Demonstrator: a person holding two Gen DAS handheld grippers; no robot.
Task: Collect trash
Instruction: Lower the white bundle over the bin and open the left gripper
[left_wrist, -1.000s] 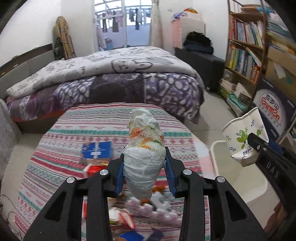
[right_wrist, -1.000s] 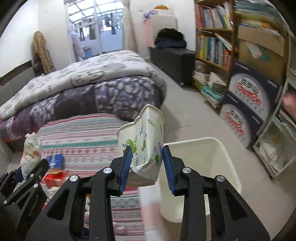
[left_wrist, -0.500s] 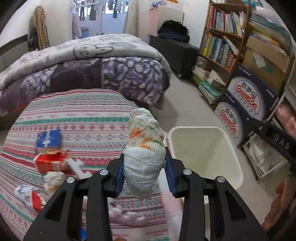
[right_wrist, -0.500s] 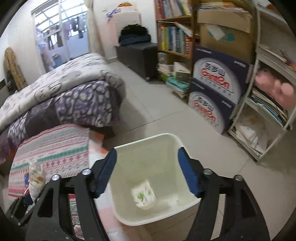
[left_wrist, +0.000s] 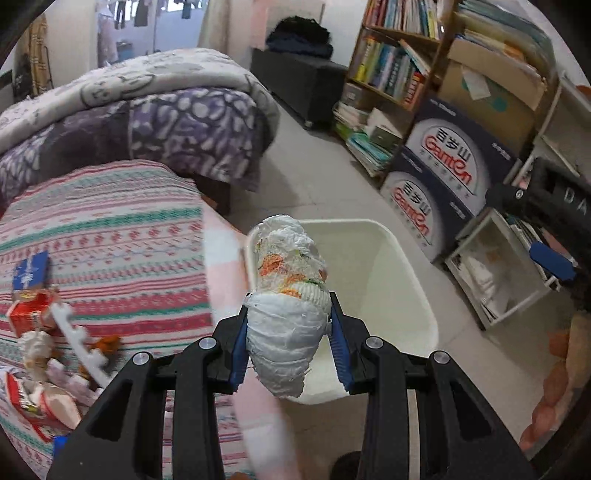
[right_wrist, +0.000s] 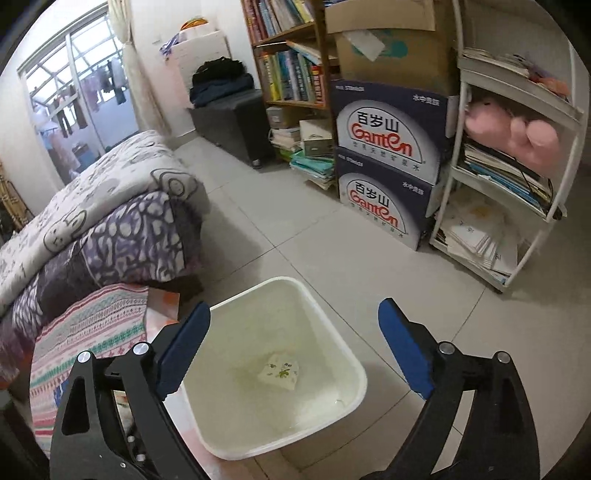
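Observation:
My left gripper (left_wrist: 288, 347) is shut on a crumpled white plastic bag bundle (left_wrist: 290, 306) with orange and green print, held upright above the near rim of the cream trash bin (left_wrist: 410, 280). My right gripper (right_wrist: 293, 350) is open and empty, above the same bin (right_wrist: 332, 332). A white paper wrapper with a green leaf print (right_wrist: 279, 376) lies on the bin's floor. More trash (left_wrist: 40, 332) lies on the striped cloth at the left: red cartons, a blue packet, white scraps.
The striped cloth surface (left_wrist: 110, 236) borders the bin on the left, with a bed (left_wrist: 147, 110) behind it. Stacked Ganten boxes (right_wrist: 388, 166), a bookshelf (left_wrist: 391, 70) and a white shelf rack (right_wrist: 517, 166) stand on the right. Tiled floor (right_wrist: 332, 240) lies between.
My right gripper opened and dropped the leaf-print wrapper into the bin. My left gripper carried the plastic bag bundle rightward from over the cloth to the bin.

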